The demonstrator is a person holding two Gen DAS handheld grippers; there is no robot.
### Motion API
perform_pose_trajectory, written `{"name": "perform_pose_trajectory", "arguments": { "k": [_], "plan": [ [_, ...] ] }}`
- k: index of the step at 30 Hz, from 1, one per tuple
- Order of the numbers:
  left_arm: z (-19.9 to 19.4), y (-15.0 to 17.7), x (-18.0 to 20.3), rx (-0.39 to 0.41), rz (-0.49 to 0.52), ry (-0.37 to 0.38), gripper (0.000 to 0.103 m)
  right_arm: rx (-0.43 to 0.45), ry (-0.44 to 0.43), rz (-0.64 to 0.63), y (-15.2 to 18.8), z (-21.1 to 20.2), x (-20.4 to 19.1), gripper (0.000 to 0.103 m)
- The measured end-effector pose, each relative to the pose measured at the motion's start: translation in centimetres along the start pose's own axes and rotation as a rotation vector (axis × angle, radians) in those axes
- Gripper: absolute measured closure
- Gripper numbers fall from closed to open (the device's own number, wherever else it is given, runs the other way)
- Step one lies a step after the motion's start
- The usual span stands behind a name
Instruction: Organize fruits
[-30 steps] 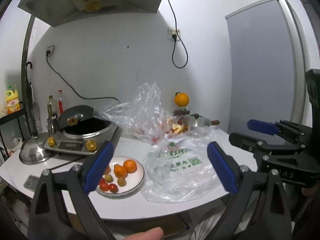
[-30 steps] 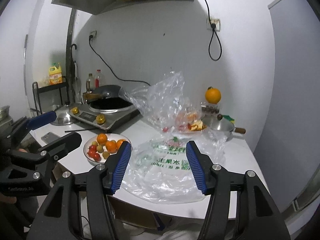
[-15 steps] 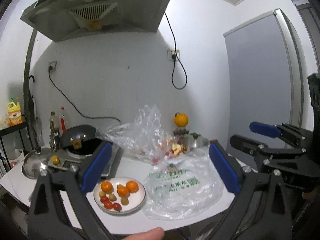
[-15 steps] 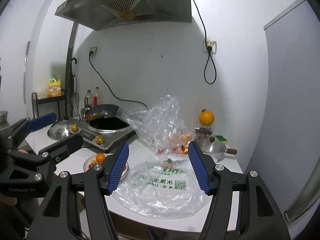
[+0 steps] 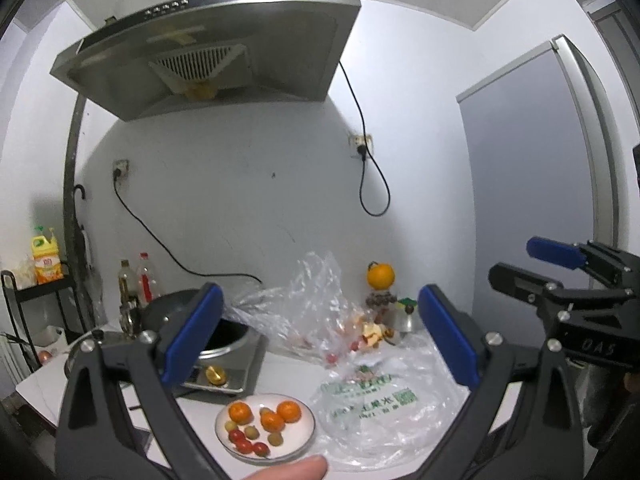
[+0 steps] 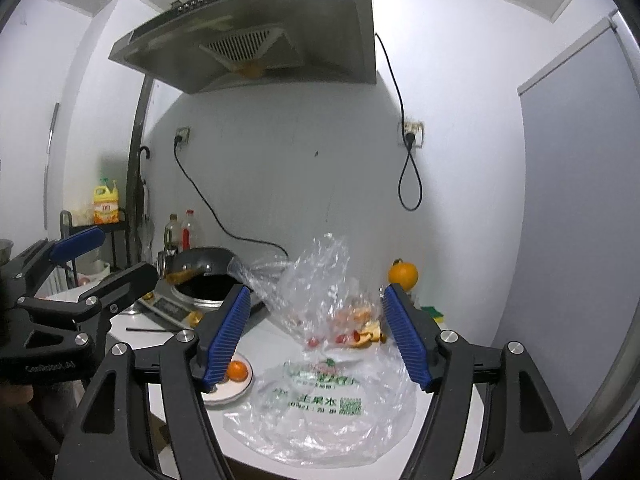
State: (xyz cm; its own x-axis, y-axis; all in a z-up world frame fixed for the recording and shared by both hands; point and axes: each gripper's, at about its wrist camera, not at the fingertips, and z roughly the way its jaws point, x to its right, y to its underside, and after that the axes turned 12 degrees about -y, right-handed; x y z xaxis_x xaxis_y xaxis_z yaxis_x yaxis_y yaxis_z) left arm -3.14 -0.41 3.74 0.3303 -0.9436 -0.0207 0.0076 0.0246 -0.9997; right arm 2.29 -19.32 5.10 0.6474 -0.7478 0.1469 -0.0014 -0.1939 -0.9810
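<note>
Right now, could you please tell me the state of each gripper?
Left gripper: open, nothing between its blue pads.
Right gripper: open, nothing held; its jaws have just been opening.

I see a steel range hood (image 5: 208, 52) high on the white wall, and under it a dark wok (image 6: 206, 270) sitting on an induction cooker (image 5: 224, 364) at the left of the surface (image 5: 288, 364). A black cable (image 5: 160, 240) runs from a wall socket (image 5: 120, 168) down behind the cooker; another hangs looped from a second socket (image 6: 412, 132). Two bottles (image 6: 180, 232) stand beside the wok, and a yellow jug (image 5: 46, 256) sits on a black rack (image 5: 24, 300) farther left. A grey refrigerator (image 5: 532, 184) fills the right
</note>
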Motion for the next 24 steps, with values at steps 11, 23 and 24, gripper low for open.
{"name": "perform_pose_trajectory", "arguments": {
  "k": [11,23,24],
  "plan": [
    [-0.5,-1.1,-0.5,0.031,-0.009,-0.019,0.004,0.030,-0.006,-0.007,-1.3,0.1,-0.3,0.030],
    [-0.1,-0.9,-0.8,0.024,-0.020,-0.008,0.001,0.007,-0.026,-0.010,-1.0,0.7,-0.3,0.030],
    [-0.1,-0.9,-0.8,0.024,-0.018,-0.007,0.001,0.006,-0.026,-0.011,-1.0,0.7,-0.4,0.030]
  ]
}}
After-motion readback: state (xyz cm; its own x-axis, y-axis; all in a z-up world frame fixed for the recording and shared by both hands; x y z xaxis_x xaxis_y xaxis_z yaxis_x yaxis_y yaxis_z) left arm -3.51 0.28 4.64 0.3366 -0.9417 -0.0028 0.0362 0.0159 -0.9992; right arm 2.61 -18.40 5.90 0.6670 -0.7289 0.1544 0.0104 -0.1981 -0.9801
